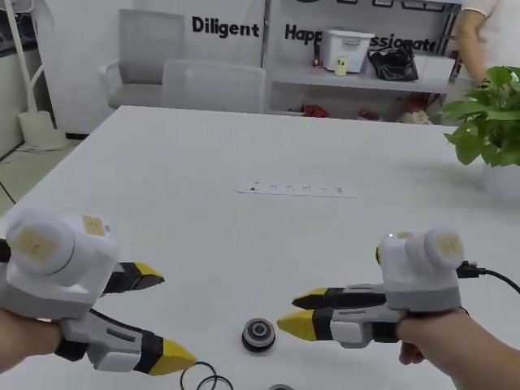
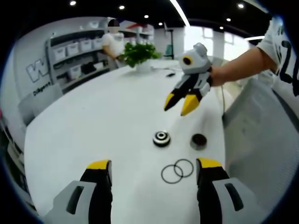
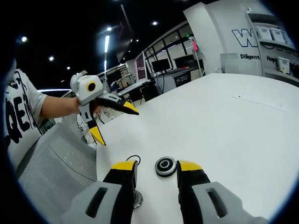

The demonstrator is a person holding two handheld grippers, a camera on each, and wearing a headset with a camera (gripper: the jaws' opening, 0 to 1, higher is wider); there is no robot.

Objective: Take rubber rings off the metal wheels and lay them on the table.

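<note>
The metal wheel, flat on the table with a dark rubber ring seated around it, is judged the next to be stripped, and it could be shoved away or tipped if it is pressed from one side only, as the tabletop looks slick. A stretched ring could also be snapped free of the tips and flicked off. The right gripper is held just beside the wheel, its jaws parted a little and nothing gripped. The left gripper is held near the wheel's other side, jaws spread wide and empty. Two rubber rings, thin black overlapping loops, are laid near the wheel towards the person. A second wheel, darker and apparently bare, is set just beside it. The table is smooth, matt and white, and the jaw tips are capped in yellow.
</note>
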